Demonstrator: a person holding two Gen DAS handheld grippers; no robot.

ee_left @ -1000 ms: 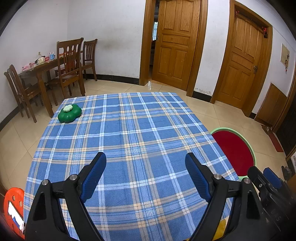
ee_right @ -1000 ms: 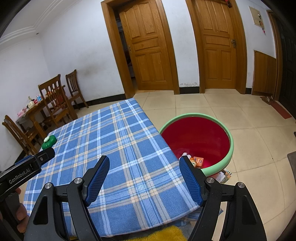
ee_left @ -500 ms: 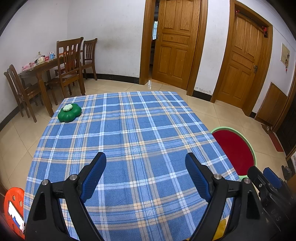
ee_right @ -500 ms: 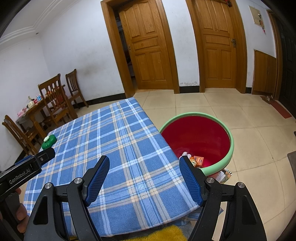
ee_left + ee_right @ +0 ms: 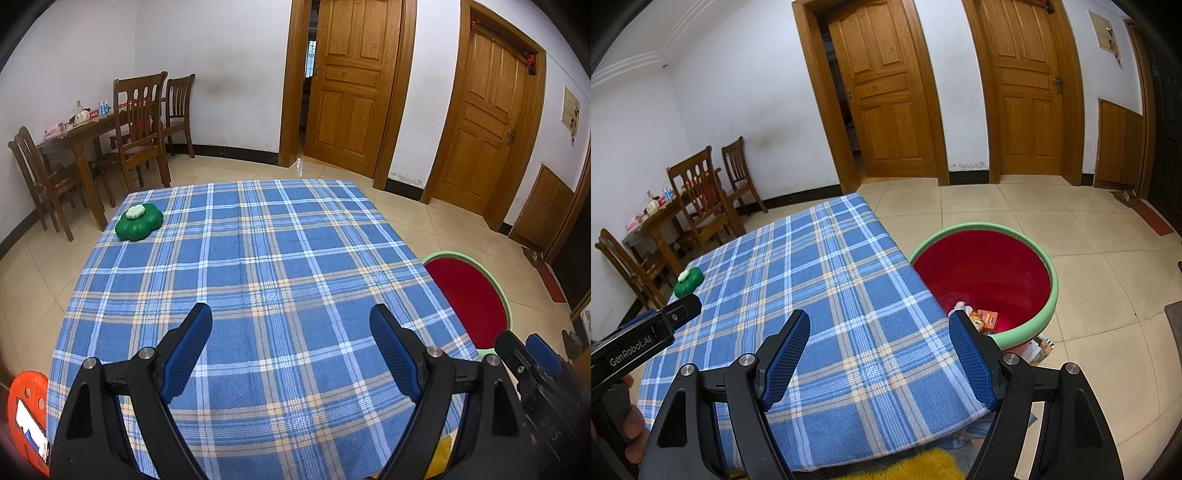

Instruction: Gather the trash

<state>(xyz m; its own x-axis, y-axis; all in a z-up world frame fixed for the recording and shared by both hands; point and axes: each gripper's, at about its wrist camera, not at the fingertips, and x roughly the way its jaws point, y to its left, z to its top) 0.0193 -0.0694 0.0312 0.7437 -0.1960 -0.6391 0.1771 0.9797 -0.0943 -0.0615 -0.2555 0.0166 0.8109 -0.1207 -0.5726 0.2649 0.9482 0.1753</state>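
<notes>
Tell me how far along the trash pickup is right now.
Mostly done, it seems: wrappers already lie in the red bin beside the table. Nothing is in hand; the left gripper and right gripper are both open and empty. Left on the cloth is only a green flower-shaped thing at the far corner, possibly not trash.

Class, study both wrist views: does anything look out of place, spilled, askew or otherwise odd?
One thing: packaging lies on the floor outside the red bin, against its base, while other trash sits inside. It looks like a piece that missed. On the checked tablecloth only a green flower-shaped object remains, near the far left corner.
</notes>
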